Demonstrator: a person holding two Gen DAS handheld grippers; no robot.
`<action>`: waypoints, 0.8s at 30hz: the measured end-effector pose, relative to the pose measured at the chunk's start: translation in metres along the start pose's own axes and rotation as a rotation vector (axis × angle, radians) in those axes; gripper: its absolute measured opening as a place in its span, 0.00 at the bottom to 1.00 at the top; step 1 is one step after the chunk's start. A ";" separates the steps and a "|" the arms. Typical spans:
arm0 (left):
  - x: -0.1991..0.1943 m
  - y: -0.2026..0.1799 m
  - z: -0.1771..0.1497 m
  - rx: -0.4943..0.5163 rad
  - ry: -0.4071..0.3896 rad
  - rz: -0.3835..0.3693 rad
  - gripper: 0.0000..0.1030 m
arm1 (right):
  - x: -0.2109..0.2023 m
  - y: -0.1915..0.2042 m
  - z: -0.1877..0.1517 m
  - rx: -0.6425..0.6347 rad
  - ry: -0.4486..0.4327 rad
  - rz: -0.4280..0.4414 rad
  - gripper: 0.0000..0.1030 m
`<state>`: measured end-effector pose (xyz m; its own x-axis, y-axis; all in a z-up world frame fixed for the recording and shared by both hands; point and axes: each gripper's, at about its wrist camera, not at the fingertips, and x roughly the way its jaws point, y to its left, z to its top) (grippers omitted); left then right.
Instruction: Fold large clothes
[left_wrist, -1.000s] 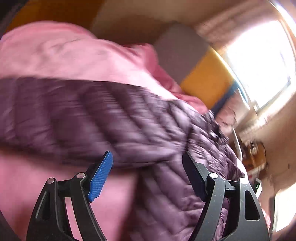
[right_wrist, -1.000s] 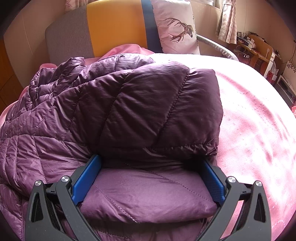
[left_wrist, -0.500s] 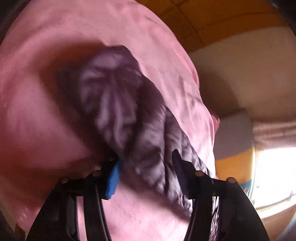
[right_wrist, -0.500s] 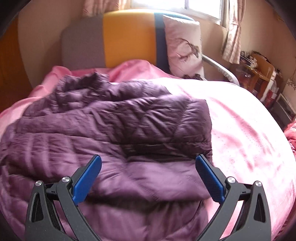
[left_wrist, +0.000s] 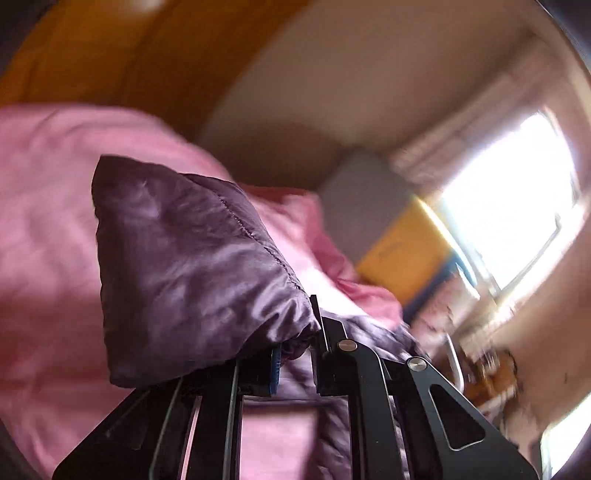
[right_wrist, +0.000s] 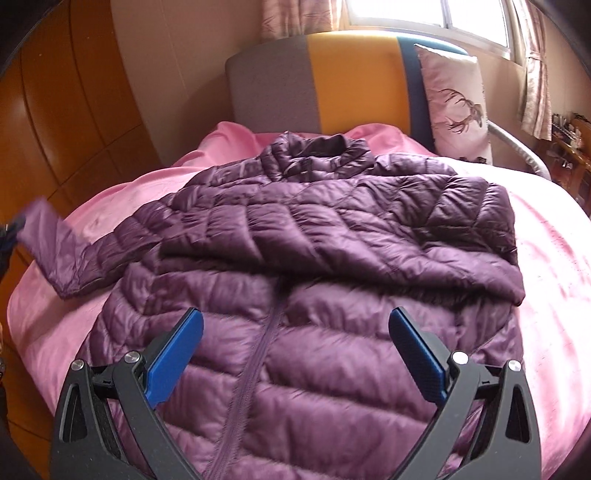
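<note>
A purple quilted jacket (right_wrist: 314, 236) lies front up on the pink bed, zipper toward me. Its right-hand sleeve (right_wrist: 461, 229) is folded across the chest. The other sleeve (right_wrist: 66, 258) stretches out to the left with its end raised. In the left wrist view, the cuff of that sleeve (left_wrist: 192, 266) bulges out of my left gripper (left_wrist: 295, 347), whose jaws are closing with the bunched fabric pinched between the pads. My right gripper (right_wrist: 295, 339) hovers open above the jacket's lower front, nothing between its blue pads (right_wrist: 173, 354).
The pink bedcover (right_wrist: 554, 258) spreads around the jacket. At the back stand a grey, orange and blue headboard (right_wrist: 332, 74) and a deer-print pillow (right_wrist: 458, 103). A wooden wardrobe (right_wrist: 66, 110) stands left; a cluttered desk (right_wrist: 569, 147) and a window are on the right.
My left gripper closed on the sleeve cuff and lifted it off the bed. My right gripper drew back and up from the folded sleeve, so the whole jacket shows now.
</note>
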<state>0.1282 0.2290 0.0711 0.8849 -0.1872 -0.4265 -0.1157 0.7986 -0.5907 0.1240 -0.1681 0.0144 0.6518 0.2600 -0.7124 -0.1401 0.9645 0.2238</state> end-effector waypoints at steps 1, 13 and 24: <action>0.003 -0.024 -0.005 0.060 0.017 -0.049 0.12 | -0.001 0.003 -0.003 0.003 0.001 0.007 0.97; 0.082 -0.177 -0.143 0.538 0.369 -0.220 0.12 | -0.028 -0.042 -0.003 0.213 -0.008 0.140 0.94; 0.120 -0.175 -0.185 0.586 0.479 -0.171 0.62 | 0.012 -0.041 0.011 0.347 0.086 0.331 0.86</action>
<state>0.1714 -0.0386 -0.0032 0.5621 -0.4558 -0.6901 0.3808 0.8834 -0.2732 0.1457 -0.2050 0.0045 0.5478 0.5672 -0.6150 -0.0634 0.7611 0.6456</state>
